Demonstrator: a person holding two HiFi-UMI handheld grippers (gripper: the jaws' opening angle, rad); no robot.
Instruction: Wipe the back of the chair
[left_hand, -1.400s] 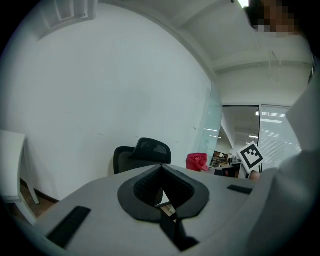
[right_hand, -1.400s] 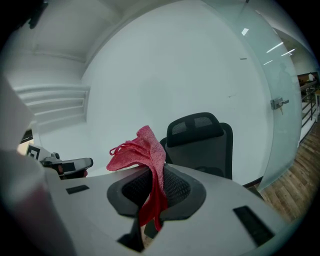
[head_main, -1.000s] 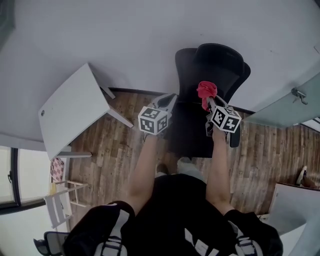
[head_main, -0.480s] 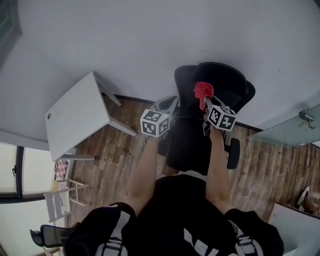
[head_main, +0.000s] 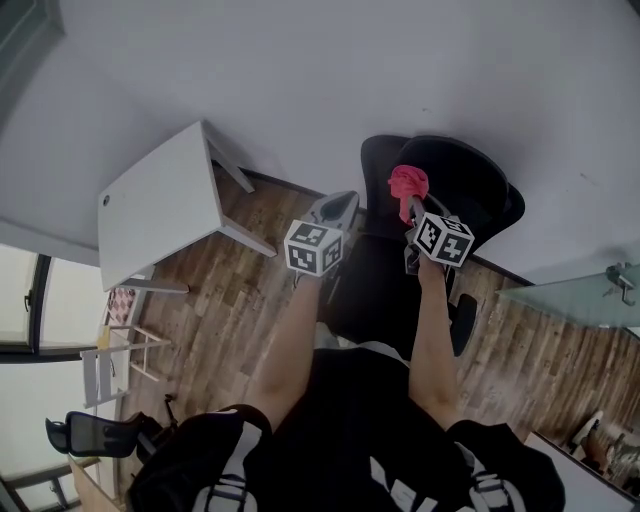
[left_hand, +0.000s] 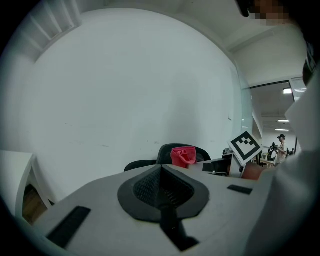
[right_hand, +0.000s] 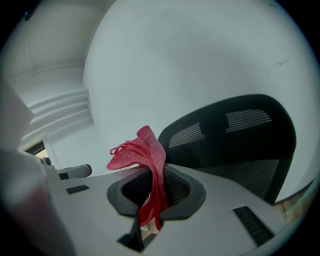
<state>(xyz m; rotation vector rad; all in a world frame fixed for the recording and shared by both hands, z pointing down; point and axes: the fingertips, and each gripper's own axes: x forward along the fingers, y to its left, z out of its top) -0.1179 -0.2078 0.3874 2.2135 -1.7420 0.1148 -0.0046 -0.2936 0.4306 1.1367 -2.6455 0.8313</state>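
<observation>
A black mesh office chair stands against the white wall, its backrest filling the right of the right gripper view. My right gripper is shut on a red cloth, held just in front of the backrest's left side. The cloth sticks up out of the closed jaws and hangs down between them. My left gripper is held level to the left of the chair, shut with nothing in it. In the left gripper view the chair and the cloth show beyond its closed jaws.
A white table stands at the left on the wood floor. A glass partition is at the right. A white rack and another dark chair sit at the lower left. My legs are just behind the chair seat.
The head view has swung, so the table and the chair sit differently in the frame. Both grippers keep their places before the chair, and the red cloth now overlaps the backrest more.
</observation>
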